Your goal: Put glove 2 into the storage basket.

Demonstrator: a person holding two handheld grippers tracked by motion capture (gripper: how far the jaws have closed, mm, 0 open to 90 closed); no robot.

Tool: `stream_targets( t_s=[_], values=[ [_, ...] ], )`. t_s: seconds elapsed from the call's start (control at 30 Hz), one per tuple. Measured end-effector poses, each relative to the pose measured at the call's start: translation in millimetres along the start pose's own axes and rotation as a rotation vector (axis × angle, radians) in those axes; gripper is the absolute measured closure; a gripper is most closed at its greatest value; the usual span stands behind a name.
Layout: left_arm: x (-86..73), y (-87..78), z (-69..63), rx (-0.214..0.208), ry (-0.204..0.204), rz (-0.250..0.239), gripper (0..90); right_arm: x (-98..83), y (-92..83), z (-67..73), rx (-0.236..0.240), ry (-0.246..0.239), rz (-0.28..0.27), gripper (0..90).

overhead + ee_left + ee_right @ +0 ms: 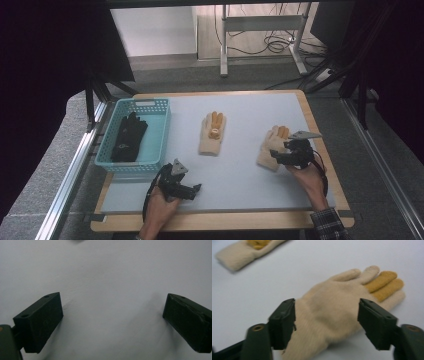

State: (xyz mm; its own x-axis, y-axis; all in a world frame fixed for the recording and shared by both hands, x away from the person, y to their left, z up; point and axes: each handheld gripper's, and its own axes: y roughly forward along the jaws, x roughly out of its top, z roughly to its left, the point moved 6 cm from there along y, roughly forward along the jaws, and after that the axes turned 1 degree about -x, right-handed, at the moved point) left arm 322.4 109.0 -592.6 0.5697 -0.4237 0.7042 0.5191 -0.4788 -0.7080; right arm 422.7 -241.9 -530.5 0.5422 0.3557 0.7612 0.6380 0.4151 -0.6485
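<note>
A person sits at a wooden-edged table covered with a pale grey mat, holding a black two-jaw gripper in each hand. The right gripper is at the right side of the mat, over the cuff end of a cream knitted glove with two mustard-yellow fingers. In the right gripper view this glove lies flat, fingers pointing away, and the two black jaws stand wide apart on either side of its palm and cuff; the left jaw sits against the glove's edge, while the right jaw is just beside the other edge with a sliver of mat between. The jaws are wide and do not squeeze the glove. A second cream knitted glove with mustard-yellow fingers lies flat near the middle of the mat, well apart from the first; its cuff shows at the upper left of the right gripper view. The left gripper is low over the near part of the mat, close to the front edge. In the left gripper view its jaws stand far apart with bare mat between them, holding nothing. At the left edge of the table sits a turquoise plastic basket with perforated walls, and a black glove lies inside it.
</note>
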Motion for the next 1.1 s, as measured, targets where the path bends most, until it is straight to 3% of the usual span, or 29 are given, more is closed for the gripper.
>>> stream_targets(
  t_s=[0.13,0.33,0.37,0.53,0.67,1.1],
  values=[
    [0.0,0.0,-0.1,0.000,-0.001,0.000,3.1,3.1,19.2,-6.4,-0.028,0.007,0.016,23.1],
    [0.0,0.1,-0.1,0.000,-0.001,-0.001,3.1,-3.5,42.4,-14.6,-0.064,0.007,0.066,24.3],
    [0.0,0.1,-0.1,0.000,-0.001,-0.001,3.1,-3.5,42.4,-14.6,-0.064,0.007,0.066,24.3],
    [0.0,0.0,-0.1,0.001,0.000,-0.001,3.1,-9.1,39.9,-15.1,-0.056,0.007,0.064,46.1],
    [0.0,0.0,-0.1,0.001,0.000,0.000,3.1,-8.5,37.2,-14.6,-0.053,0.006,0.084,56.3],
    [0.0,0.1,-0.1,0.000,-0.001,-0.001,3.1,-2.4,24.6,-17.0,-0.031,0.044,0.047,59.6]
  ],
)
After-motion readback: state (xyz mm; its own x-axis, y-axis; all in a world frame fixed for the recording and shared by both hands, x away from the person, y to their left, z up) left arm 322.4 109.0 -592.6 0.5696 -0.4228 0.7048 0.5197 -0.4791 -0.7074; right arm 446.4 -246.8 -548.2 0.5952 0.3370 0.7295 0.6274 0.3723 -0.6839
